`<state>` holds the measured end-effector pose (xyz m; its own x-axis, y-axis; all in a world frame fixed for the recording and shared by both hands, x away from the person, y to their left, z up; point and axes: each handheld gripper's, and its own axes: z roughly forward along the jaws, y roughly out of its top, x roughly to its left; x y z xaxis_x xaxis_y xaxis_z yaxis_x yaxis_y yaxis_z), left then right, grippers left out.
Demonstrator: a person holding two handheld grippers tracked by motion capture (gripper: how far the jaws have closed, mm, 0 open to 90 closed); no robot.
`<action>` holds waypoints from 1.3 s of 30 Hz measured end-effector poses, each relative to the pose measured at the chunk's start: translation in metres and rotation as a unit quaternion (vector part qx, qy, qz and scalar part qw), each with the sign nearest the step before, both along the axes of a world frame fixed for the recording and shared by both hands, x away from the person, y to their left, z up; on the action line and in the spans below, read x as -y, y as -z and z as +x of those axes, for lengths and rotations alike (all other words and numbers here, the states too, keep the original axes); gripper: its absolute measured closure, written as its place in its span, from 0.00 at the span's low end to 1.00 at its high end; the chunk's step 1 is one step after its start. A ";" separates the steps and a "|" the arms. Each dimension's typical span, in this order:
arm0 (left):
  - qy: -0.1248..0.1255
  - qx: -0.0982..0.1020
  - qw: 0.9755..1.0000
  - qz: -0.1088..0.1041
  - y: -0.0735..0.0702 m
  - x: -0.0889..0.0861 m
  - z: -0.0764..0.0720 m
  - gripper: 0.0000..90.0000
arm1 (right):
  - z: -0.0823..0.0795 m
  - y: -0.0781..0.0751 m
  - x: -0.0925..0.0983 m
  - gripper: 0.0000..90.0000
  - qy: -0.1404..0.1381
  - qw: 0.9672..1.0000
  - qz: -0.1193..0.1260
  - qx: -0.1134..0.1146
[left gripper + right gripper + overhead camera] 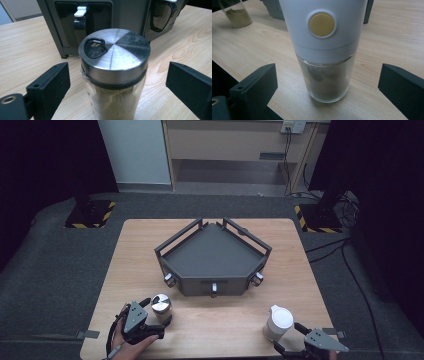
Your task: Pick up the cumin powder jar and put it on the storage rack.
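A spice jar (114, 75) with a shiny metal lid is seen standing upright on the bench (210, 320), near its front left corner. It is placed right between the two black jaws of the left hand-held gripper (117, 87). The jaws are held wide apart, with a gap left on each side, so the jar is not yet touched.

A white grinder (324, 50) with a see-through bottom is stood near the front right corner. It is also framed by the jaws of the right hand-held gripper (327, 90), which are spread apart and not pressed on it.

Behind both, a dark grey corner rack (213, 257) is set in the middle of the bench.

Things could go wrong from here. The jar is tall and thin, so it could be tipped over if one jaw is pushed into it before the other. The lid is smooth, so the jar could slip if it is squeezed too high up. The same could happen to the grinder, whose top looks heavy.
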<state>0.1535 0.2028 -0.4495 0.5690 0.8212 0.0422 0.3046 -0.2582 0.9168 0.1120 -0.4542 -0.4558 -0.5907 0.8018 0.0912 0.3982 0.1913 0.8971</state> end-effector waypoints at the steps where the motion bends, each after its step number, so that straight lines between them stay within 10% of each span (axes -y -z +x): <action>1: 0.000 0.000 1.000 0.000 0.000 0.000 0.000 0.06 | 0.000 0.000 0.000 0.03 0.000 1.000 0.000 0.000; 39: 0.011 -0.007 1.000 -0.001 0.006 -0.001 0.015 0.31 | 0.001 0.001 0.001 0.03 0.001 1.000 0.000 -0.002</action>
